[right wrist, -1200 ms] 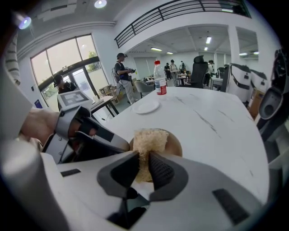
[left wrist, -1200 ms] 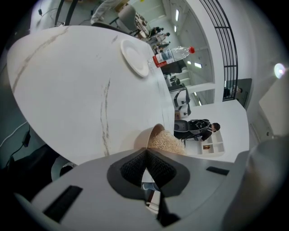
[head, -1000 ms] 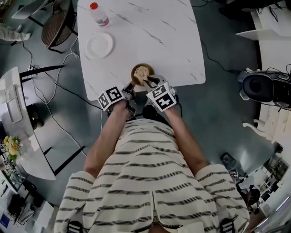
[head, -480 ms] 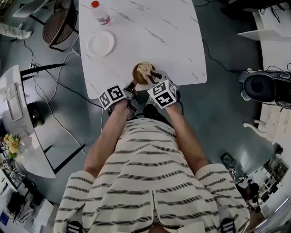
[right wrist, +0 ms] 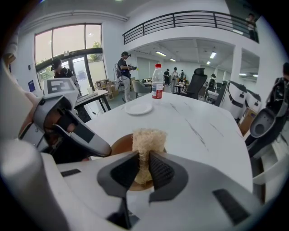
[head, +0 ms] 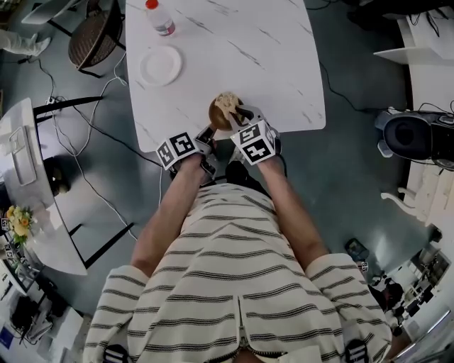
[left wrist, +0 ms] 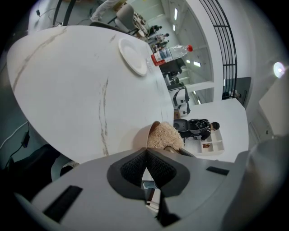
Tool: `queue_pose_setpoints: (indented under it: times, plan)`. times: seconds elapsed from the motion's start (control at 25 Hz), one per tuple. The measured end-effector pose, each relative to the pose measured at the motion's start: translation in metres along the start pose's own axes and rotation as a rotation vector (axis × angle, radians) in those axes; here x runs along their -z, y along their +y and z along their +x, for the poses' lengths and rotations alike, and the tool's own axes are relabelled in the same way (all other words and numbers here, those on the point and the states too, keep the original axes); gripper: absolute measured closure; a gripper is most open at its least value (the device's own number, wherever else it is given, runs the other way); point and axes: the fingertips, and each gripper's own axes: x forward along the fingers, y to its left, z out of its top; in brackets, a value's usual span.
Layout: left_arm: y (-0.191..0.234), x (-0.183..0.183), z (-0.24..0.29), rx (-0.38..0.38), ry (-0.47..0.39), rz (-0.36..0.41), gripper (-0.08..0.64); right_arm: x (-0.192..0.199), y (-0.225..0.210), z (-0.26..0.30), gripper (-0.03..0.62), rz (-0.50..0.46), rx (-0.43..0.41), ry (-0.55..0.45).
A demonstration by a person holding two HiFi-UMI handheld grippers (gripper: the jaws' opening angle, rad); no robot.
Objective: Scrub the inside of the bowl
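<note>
A small brown bowl (head: 216, 118) sits near the front edge of the white marble table (head: 269, 64). My left gripper (head: 210, 132) is shut on the bowl's near-left rim (left wrist: 143, 137). A beige fibrous scrubber (head: 227, 101) stands in the bowl, and my right gripper (head: 238, 118) is shut on its lower part. In the right gripper view the scrubber (right wrist: 146, 137) rises between the dark pads (right wrist: 161, 171) over the bowl (right wrist: 119, 144), with the left gripper (right wrist: 97, 146) at the bowl's left side. The bowl's bottom is hidden.
A white plate (head: 160, 65) lies on the table's left part, and a clear bottle with a red cap (head: 159, 19) stands beyond it. The table's edge runs right under the grippers. Chairs, cables and side tables surround the table.
The scrubber and my right gripper have shifted slightly toward the bowl's far side. The left gripper keeps its hold on the rim.
</note>
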Motion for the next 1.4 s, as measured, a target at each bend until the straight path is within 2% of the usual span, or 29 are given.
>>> queue_pose_setpoints:
  times: [0.28, 0.6, 0.88, 1.4]
  plan:
    - [0.002, 0.001, 0.0, 0.001, 0.006, -0.003, 0.554, -0.004, 0.005, 0.006, 0.523, 0.003, -0.007, -0.013]
    - [0.002, 0.001, 0.0, 0.003, 0.008, -0.009, 0.552, -0.007, 0.019, 0.008, 0.522, 0.054, -0.072, -0.062]
    - [0.003, -0.002, 0.0, 0.009, 0.004, -0.022, 0.554, -0.002, 0.034, 0.006, 0.523, 0.02, -0.111, -0.042]
    - [0.003, -0.004, 0.001, 0.005, -0.009, -0.025, 0.552, 0.012, 0.028, -0.009, 0.522, -0.043, -0.1, -0.008]
